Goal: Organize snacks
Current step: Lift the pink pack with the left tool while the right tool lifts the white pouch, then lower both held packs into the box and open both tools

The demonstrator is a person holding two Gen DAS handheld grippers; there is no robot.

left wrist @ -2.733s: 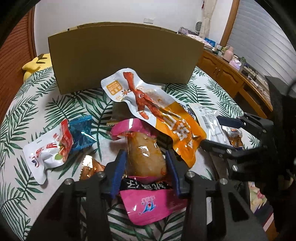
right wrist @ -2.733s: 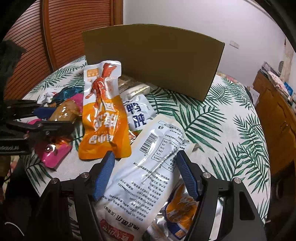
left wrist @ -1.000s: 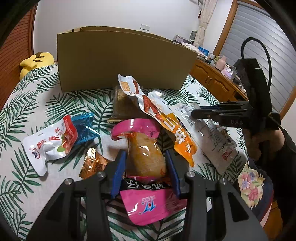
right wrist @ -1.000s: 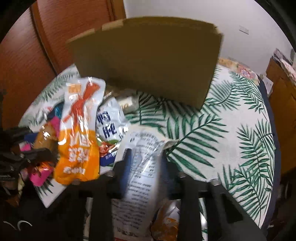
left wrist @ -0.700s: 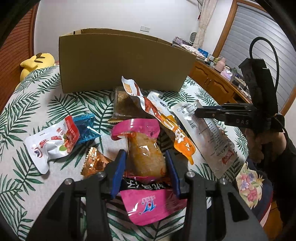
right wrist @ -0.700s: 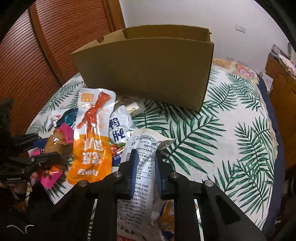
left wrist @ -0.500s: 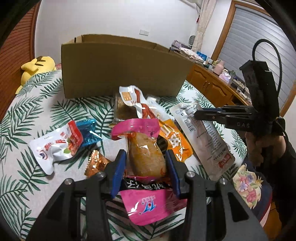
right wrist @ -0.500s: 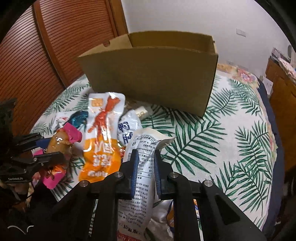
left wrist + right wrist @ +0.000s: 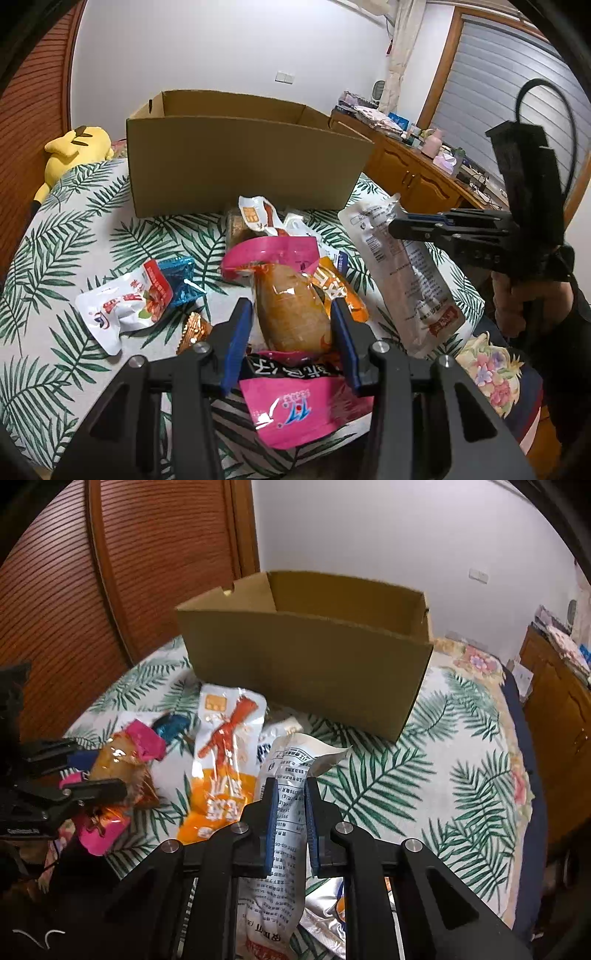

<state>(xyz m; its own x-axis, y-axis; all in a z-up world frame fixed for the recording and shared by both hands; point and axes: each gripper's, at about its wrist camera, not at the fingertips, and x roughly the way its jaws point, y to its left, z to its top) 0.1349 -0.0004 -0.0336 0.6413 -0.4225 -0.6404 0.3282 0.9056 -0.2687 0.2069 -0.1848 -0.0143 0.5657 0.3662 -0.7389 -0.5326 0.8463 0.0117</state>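
Carrying two packets boxward: our left gripper (image 9: 291, 325) pinches the pink-topped clear pouch (image 9: 286, 306); our right gripper (image 9: 290, 805) clamps the white printed sachet (image 9: 291, 771). Next, clear the brown cardboard box (image 9: 306, 664) wall beyond our fingertips.

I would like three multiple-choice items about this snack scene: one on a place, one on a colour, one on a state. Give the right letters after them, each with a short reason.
1. Where does the cardboard box stand?
A. Behind the loose snacks, on the leaf-print cloth
B. On the floor
C. On top of the snacks

2. What colour are the ends of the packet in the left gripper?
A. Green
B. Pink
C. Black

3. What is the state of the right gripper?
A. Wide open over bare cloth
B. Shut on nothing
C. Shut on the white printed pouch

Answers:
1. A, the box sits on the cloth beyond the orange pouch.
2. B, pink shows above and below the brown food.
3. C, the blue pads press the pouch from both sides, and it hangs above the cloth in the left wrist view.
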